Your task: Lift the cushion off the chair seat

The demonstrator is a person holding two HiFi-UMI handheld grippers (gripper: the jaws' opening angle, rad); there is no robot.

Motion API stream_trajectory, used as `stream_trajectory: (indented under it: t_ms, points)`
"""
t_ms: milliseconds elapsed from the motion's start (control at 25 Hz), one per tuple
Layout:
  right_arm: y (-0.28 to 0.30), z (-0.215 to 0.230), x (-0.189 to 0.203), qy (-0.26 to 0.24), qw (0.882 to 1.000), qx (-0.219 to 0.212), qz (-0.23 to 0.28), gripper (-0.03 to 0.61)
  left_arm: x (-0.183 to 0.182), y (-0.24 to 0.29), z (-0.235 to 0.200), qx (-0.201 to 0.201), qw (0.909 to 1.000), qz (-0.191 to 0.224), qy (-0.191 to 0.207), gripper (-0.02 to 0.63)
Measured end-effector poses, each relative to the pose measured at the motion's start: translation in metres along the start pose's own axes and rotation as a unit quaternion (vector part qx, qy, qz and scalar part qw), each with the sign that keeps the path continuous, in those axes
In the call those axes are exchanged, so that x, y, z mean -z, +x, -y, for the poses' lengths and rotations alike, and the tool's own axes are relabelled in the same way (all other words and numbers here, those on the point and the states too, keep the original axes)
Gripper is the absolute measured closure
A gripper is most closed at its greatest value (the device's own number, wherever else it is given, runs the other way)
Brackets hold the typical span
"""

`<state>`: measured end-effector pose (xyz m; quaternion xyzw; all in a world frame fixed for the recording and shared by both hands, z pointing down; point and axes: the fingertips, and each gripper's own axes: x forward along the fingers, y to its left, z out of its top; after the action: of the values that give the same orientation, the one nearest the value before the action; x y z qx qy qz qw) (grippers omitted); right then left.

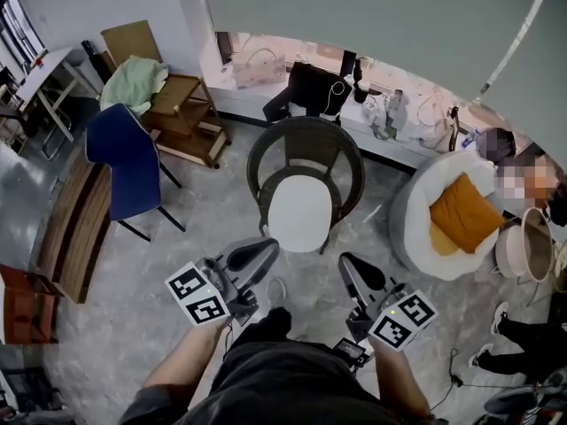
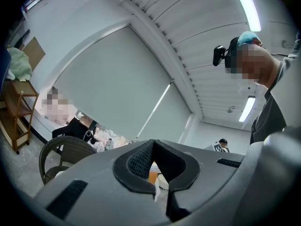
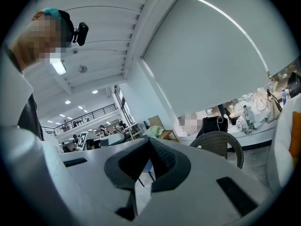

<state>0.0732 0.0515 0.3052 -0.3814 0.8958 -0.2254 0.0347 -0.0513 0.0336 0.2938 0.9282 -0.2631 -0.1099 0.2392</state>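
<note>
Cushion [image 1: 299, 212], white and rounded, lies flat on the seat of the wicker chair [image 1: 306, 144], not yet touched. The left gripper [image 1: 257, 255] and the right gripper [image 1: 353, 271] are both clenched with nothing between the jaws, and they hang before the front edge of the seat, apart from it. To reach well, I think both should open first and then come in low at the front edge of the cushion, one on each side, so each bites only the cushion and not the wicker.
</note>
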Motion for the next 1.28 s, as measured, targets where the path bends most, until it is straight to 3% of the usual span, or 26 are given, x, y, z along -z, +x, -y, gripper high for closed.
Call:
stream_trajectory:
  t_ms: [720,1280]
  points:
    - [0.120,0.063,-0.017,0.010,0.998,0.046,-0.029,0.572,-0.034,0.034,-0.138,0.002,0.9987,-0.037,-0.034,0.604]
    - [0.157,0.145,0.031,0.052,0.991,0.100,-0.071,0.572,0.010,0.054,-0.239,-0.048,0.9913,-0.092,-0.080,0.604]
